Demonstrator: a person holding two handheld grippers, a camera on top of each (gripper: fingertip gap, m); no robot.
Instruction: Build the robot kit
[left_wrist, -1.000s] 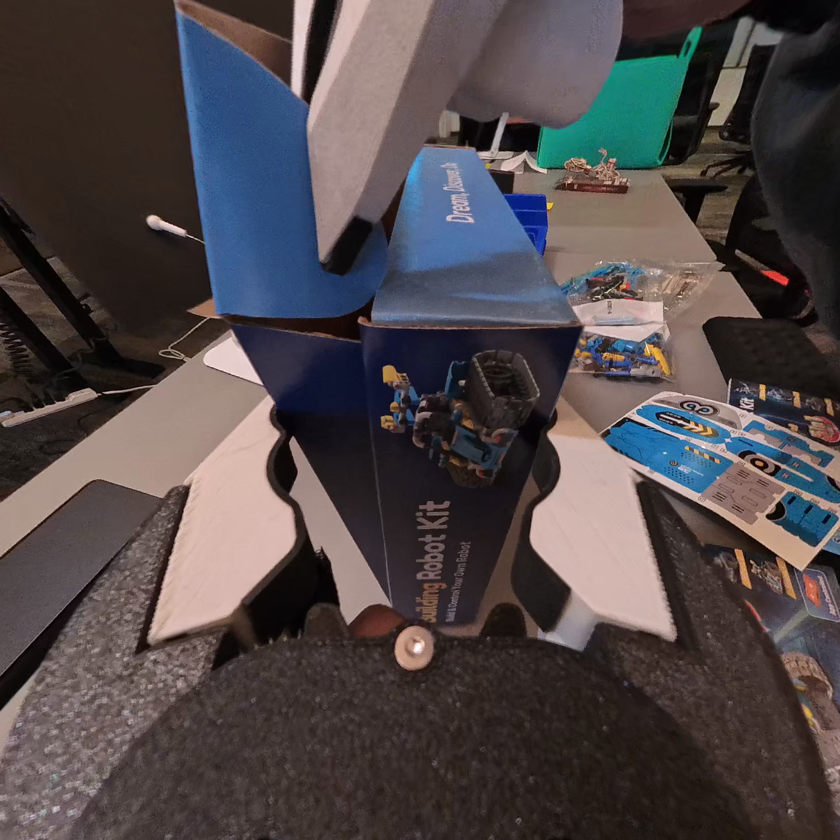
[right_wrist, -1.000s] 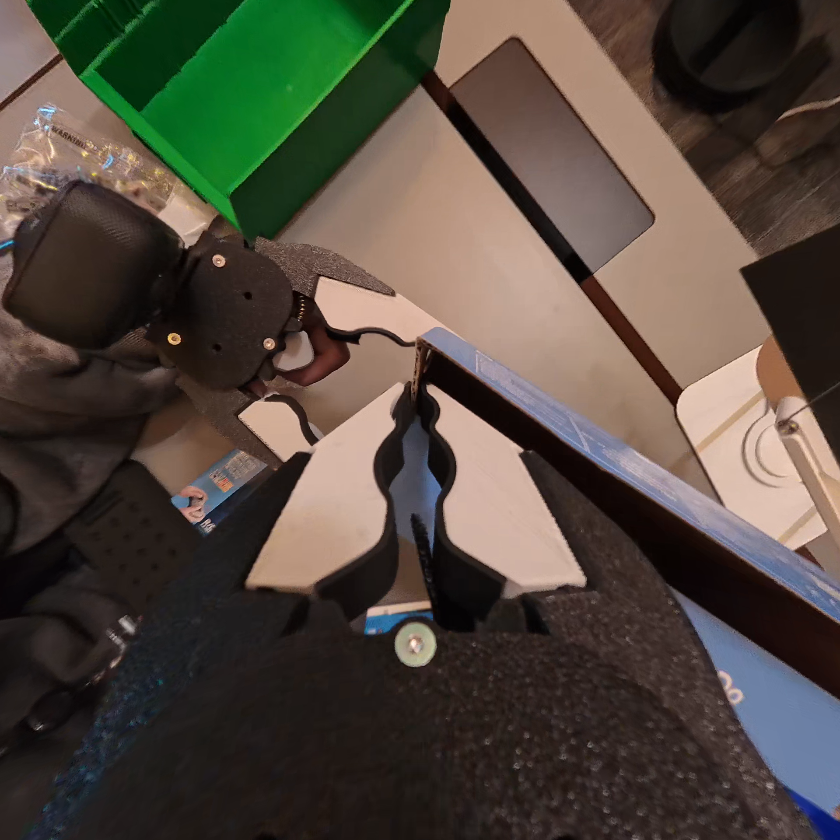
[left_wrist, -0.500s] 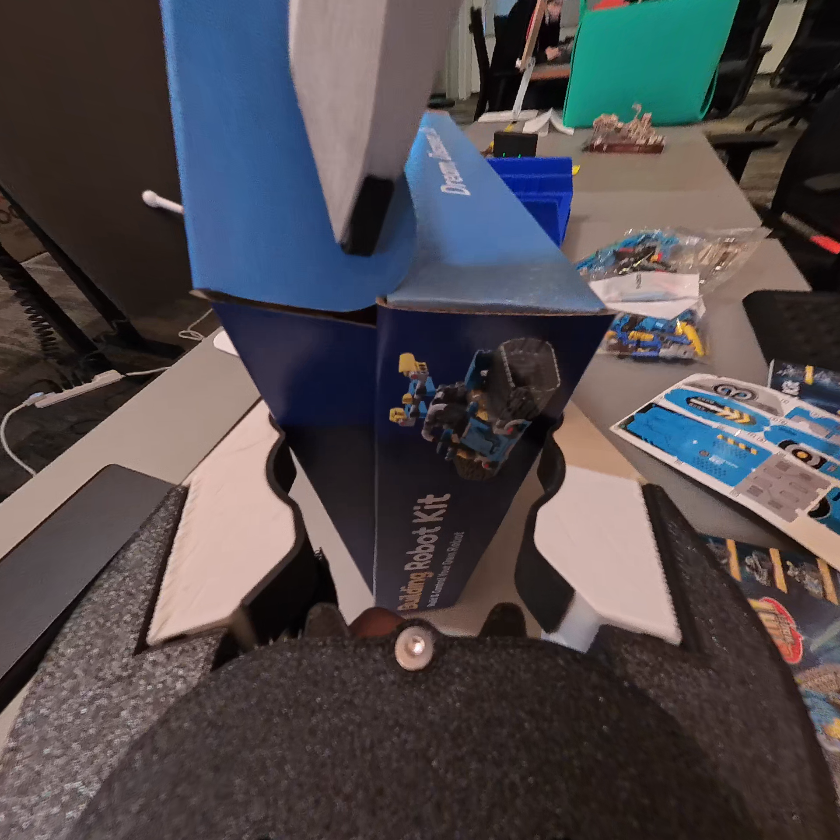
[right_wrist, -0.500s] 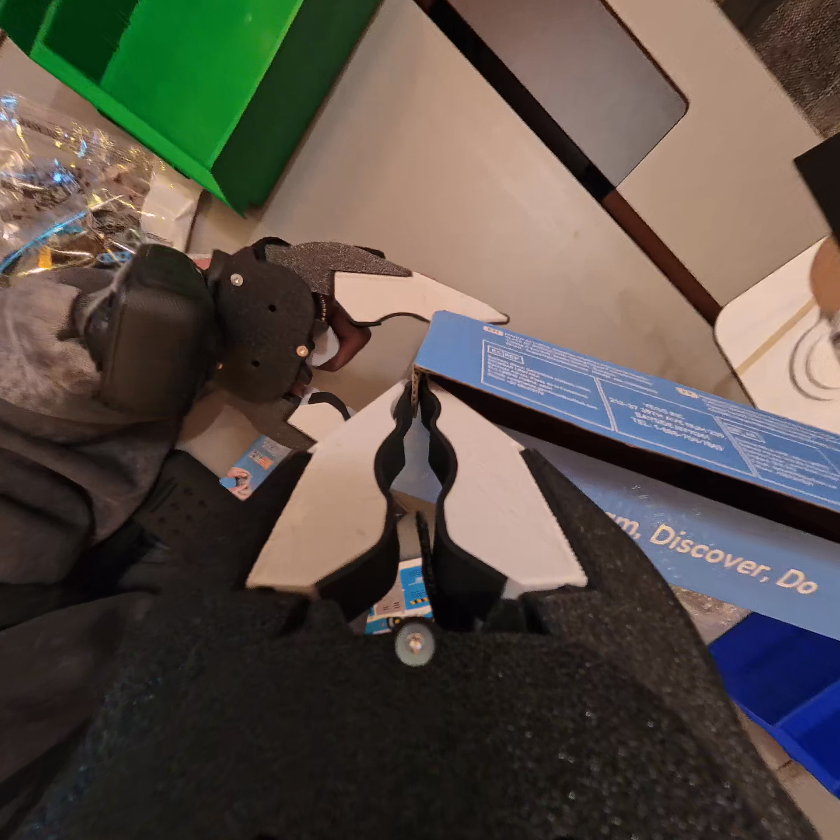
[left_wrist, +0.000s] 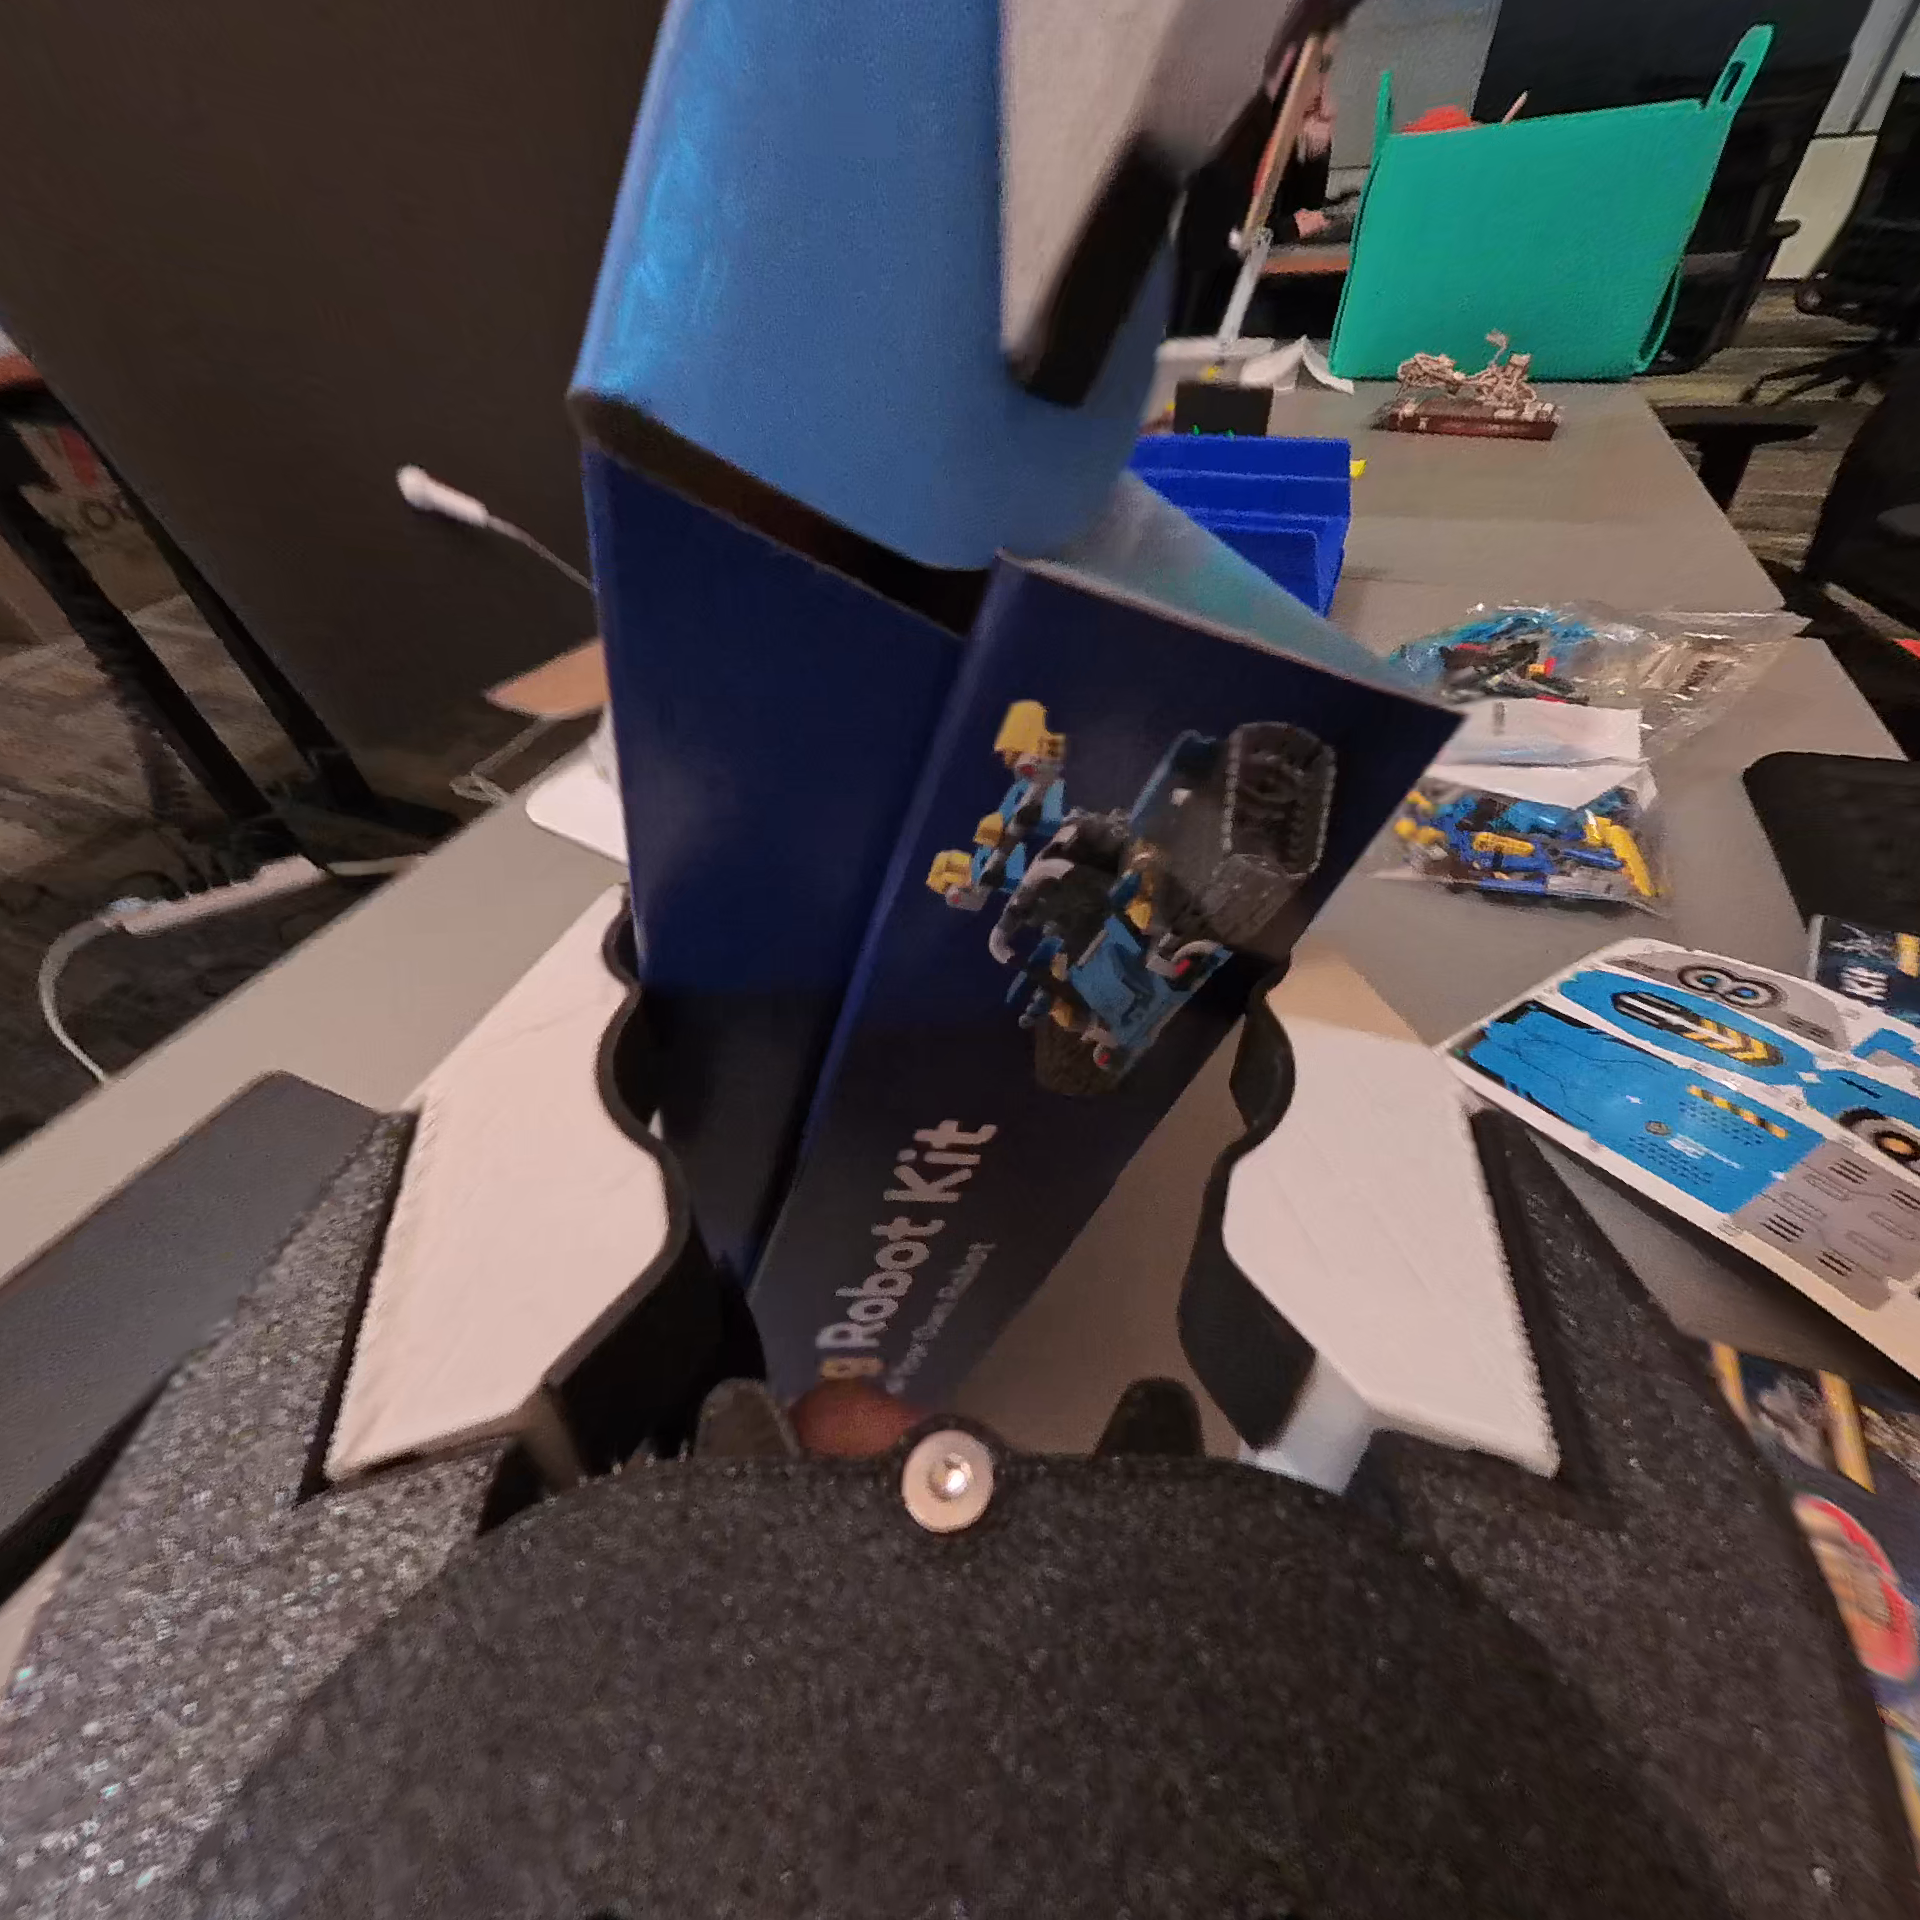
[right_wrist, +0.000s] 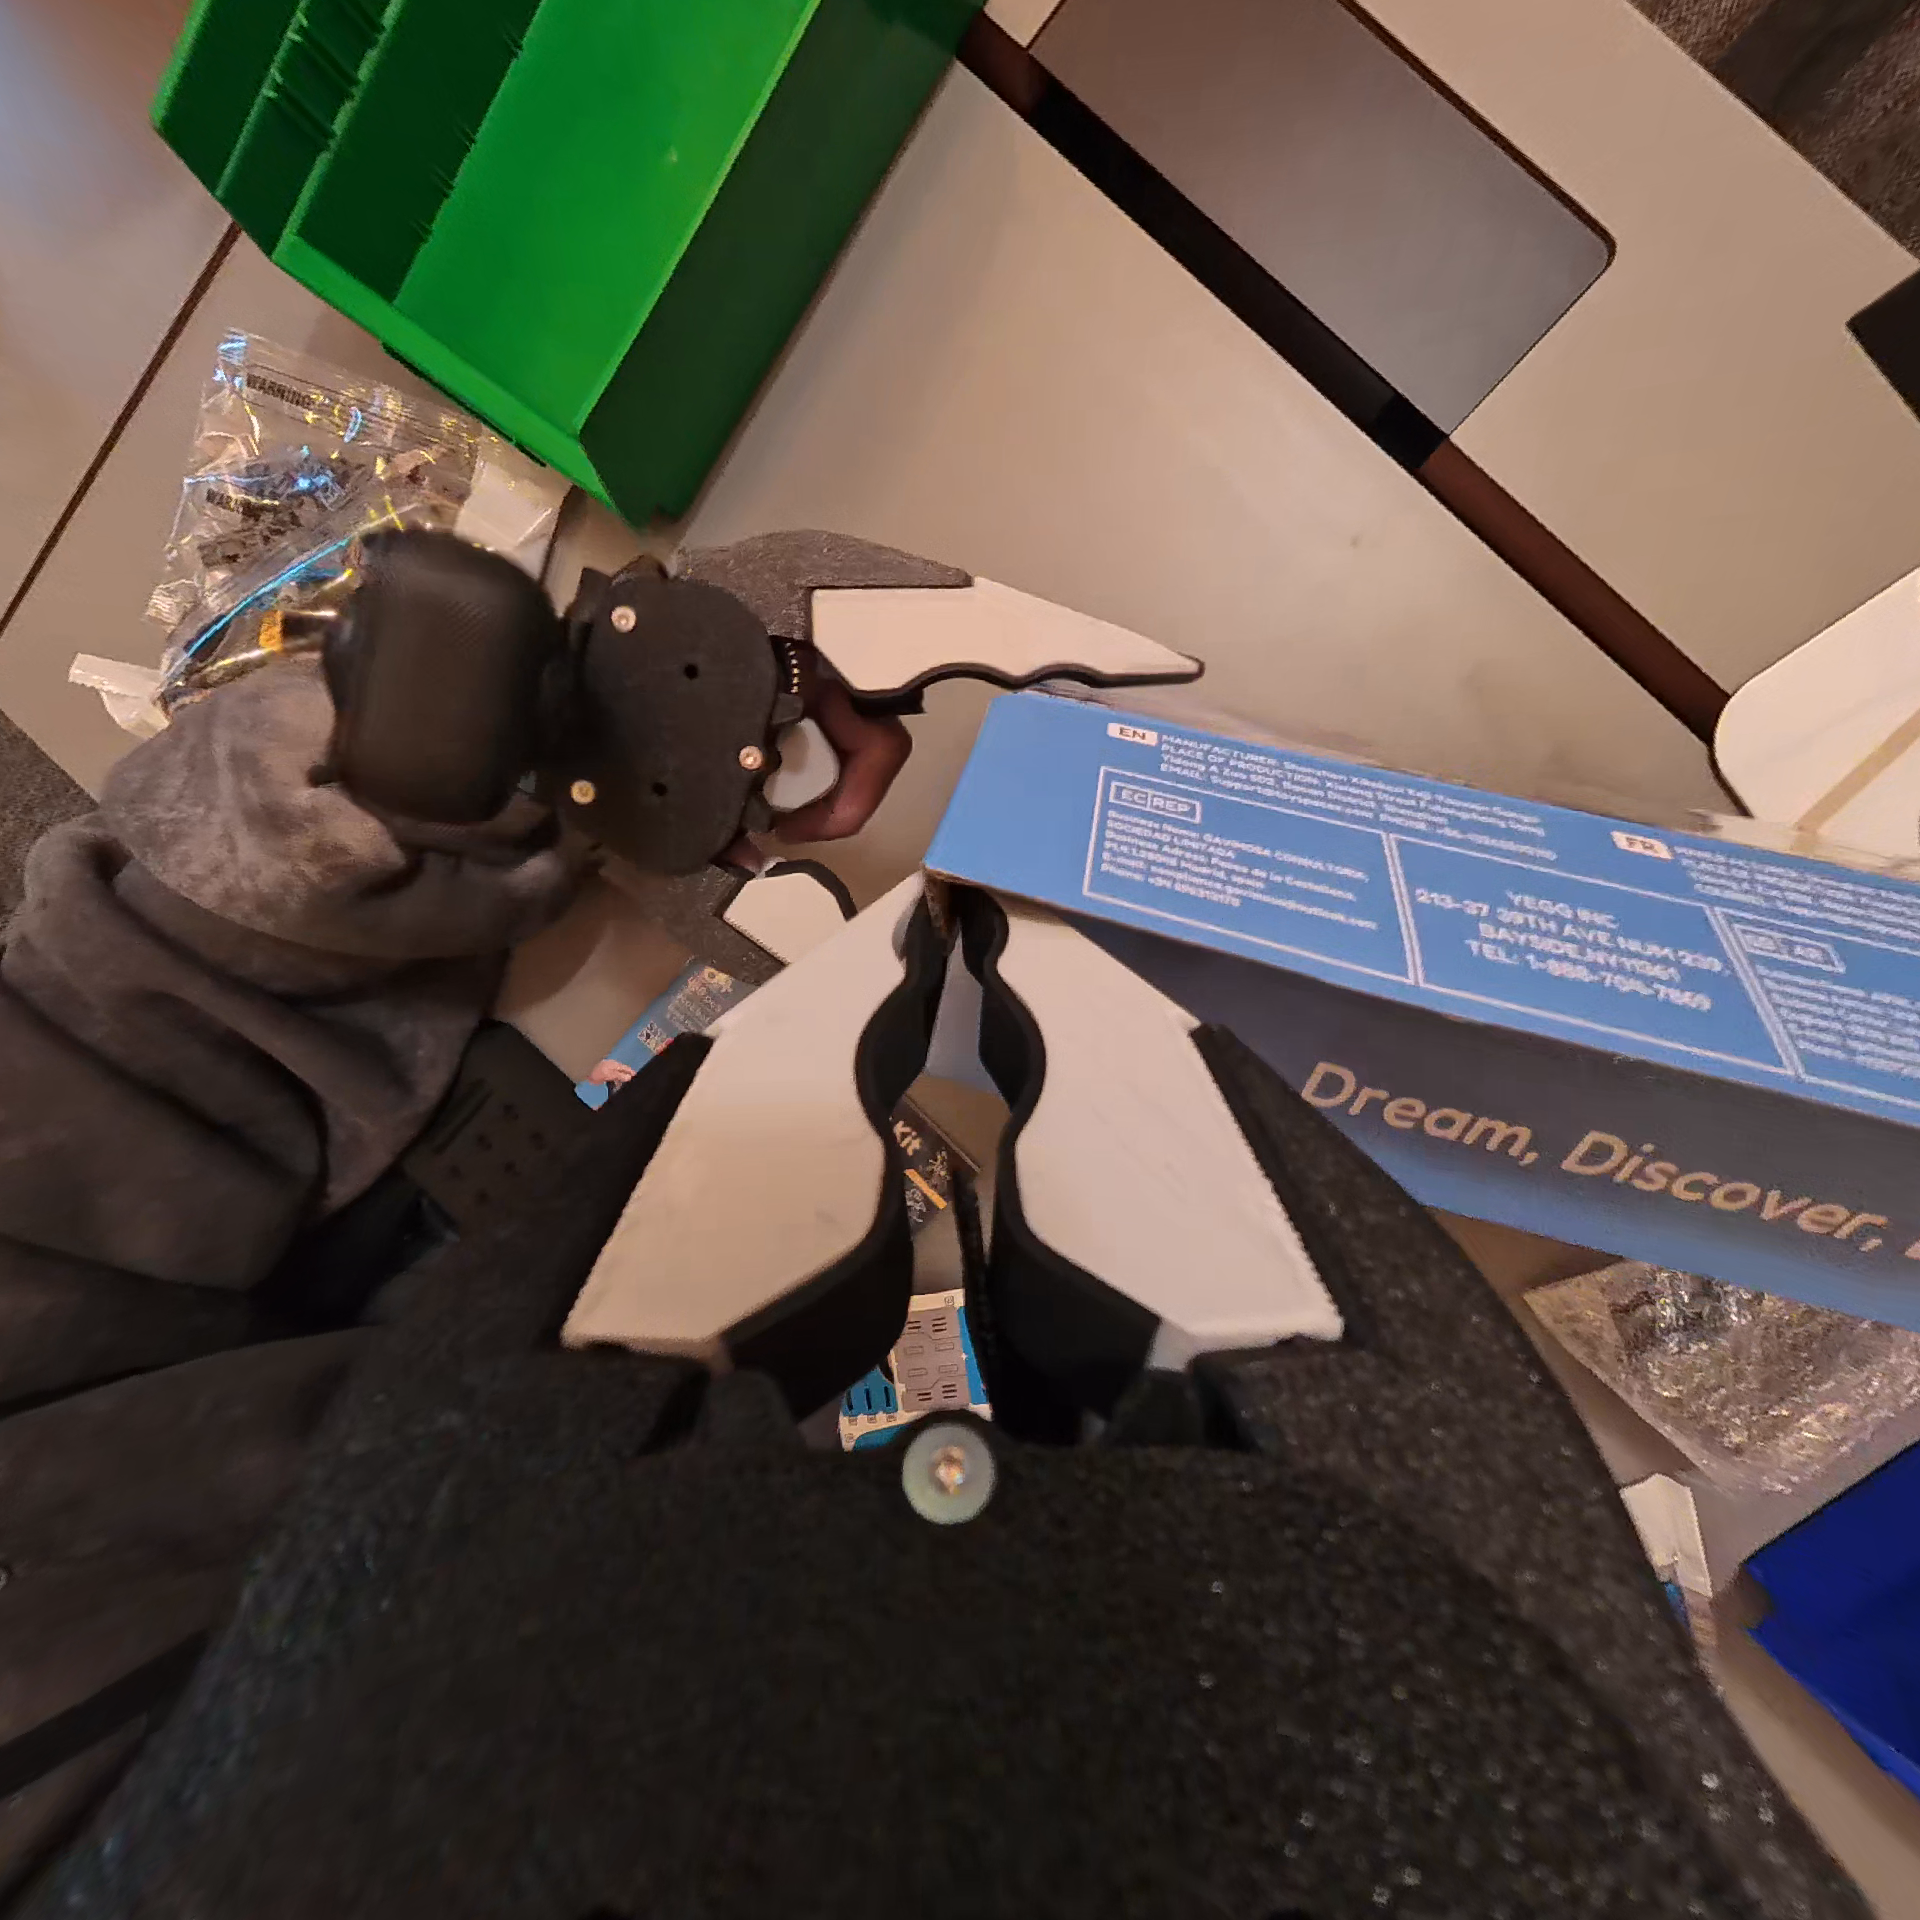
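Observation:
A long dark-blue cardboard box (left_wrist: 1039, 831) with a toy robot picture lies between the fingers of my left gripper (left_wrist: 940, 966), which press on its two sides. The box is tilted to the right. Its light-blue end flap (left_wrist: 810, 312) stands up. My right gripper (right_wrist: 951, 904) is shut on the corner edge of that flap (right_wrist: 1351, 883). One of its white fingers (left_wrist: 1081, 187) shows against the flap in the left wrist view. In the right wrist view the box (right_wrist: 1558, 1091) runs off to the right, and the left gripper's upper finger (right_wrist: 997, 634) reaches past its end.
On the grey table (left_wrist: 1507, 520) are a blue bin (left_wrist: 1247, 509) behind the box, bags of small parts (left_wrist: 1527, 831), a sticker sheet (left_wrist: 1714, 1091) and booklets at right. A green bin (right_wrist: 582, 208) and another parts bag (right_wrist: 301, 457) lie behind the left gripper. The tips of one gripper are about 9 cm away from the tips of the other.
The box has tilted to the right between the left fingers. The right gripper, still shut on the flap, has swung it up and to the right.

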